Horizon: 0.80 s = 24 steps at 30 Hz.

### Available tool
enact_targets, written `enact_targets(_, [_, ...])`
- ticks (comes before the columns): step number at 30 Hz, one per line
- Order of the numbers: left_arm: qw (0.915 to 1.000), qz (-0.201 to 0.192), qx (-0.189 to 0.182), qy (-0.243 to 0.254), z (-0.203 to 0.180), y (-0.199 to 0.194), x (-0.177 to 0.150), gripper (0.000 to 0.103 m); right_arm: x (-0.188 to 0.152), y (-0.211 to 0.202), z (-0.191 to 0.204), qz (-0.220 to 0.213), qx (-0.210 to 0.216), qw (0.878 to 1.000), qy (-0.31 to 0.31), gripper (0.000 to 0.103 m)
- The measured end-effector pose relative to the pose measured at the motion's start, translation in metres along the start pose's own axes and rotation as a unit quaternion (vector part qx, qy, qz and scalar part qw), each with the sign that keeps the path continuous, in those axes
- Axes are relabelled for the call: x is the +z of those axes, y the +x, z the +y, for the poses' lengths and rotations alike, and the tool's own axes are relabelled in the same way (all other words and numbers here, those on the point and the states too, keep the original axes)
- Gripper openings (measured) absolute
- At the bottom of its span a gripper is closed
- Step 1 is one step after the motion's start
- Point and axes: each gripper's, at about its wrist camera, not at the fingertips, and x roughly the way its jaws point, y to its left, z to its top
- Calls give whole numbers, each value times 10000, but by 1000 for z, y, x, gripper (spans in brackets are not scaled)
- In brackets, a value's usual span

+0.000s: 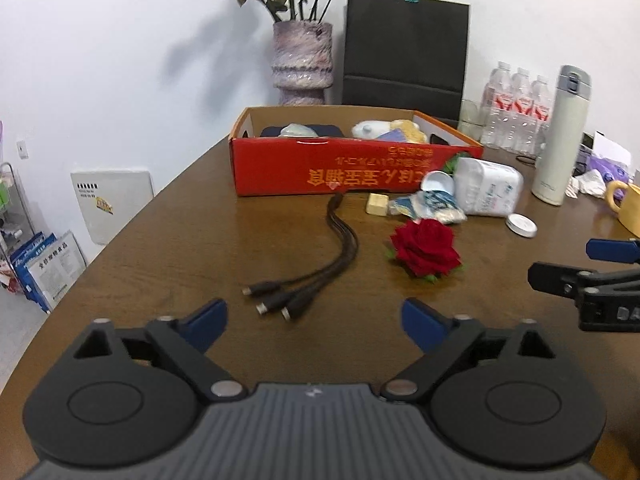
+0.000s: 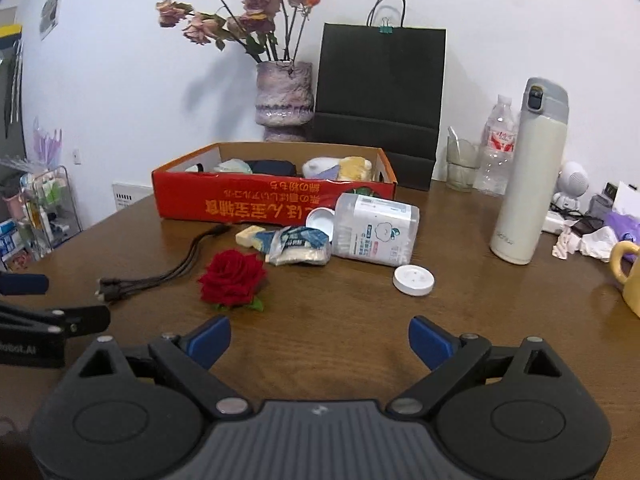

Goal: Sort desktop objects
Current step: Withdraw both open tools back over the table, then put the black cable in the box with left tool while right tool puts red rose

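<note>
A red cardboard box [image 1: 320, 168] [image 2: 240, 200] sits mid-table with several items inside. In front of it lie a black three-headed cable [image 1: 312, 276] [image 2: 160, 272], a red rose [image 1: 426, 248] [image 2: 234, 280], a small wooden block [image 1: 377, 204] [image 2: 248, 235], a crumpled snack packet [image 1: 430, 206] [image 2: 298, 246], a toppled cotton-swab tub [image 1: 488, 188] [image 2: 376, 230] and a white round lid [image 1: 521, 225] [image 2: 413, 280]. My left gripper [image 1: 314, 320] is open just short of the cable's plugs. My right gripper [image 2: 319, 338] is open and empty, nearer than the rose and lid.
A vase of dried flowers [image 1: 303, 60] [image 2: 285, 96] and a black paper bag [image 1: 404, 48] [image 2: 380, 88] stand behind the box. A white thermos [image 1: 562, 136] [image 2: 528, 176], water bottles [image 1: 516, 108], a yellow mug [image 2: 628, 276] and crumpled tissues [image 2: 584, 242] crowd the right side.
</note>
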Motion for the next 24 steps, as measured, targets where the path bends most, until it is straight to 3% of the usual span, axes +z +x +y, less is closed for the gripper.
enact_targets(3, [9999,24,-138,-4,5,21,11,86,10,16,7,-2,434,9991,-31,96])
enact_targets(5, [9998,178,-7,-24,10,38,15,85,13,33,17,90,583,9982,-64,96])
enact_targets(7, [9996,242,94,-117,17,48,18,85,16,48,25,249,639,9976,-5,94])
enact_targets(11, [9992,252,-250,-189,31,55,23,85,19,74,43,425,750,9963,-57,90])
enact_targets(14, [9986,382,-146,-325,36,68,30,85,24,91,46,522,641,9966,29,87])
enact_targets(15, [9980,429,-208,-422,39,72,32,85,26,97,46,560,611,9965,72,78])
enact_targets(18, [9965,470,-443,-538,37,80,40,85,27,103,43,565,527,9970,93,38])
enact_targets(24, [9969,546,-554,-131,-1,101,46,82,26,86,13,143,188,9983,535,38])
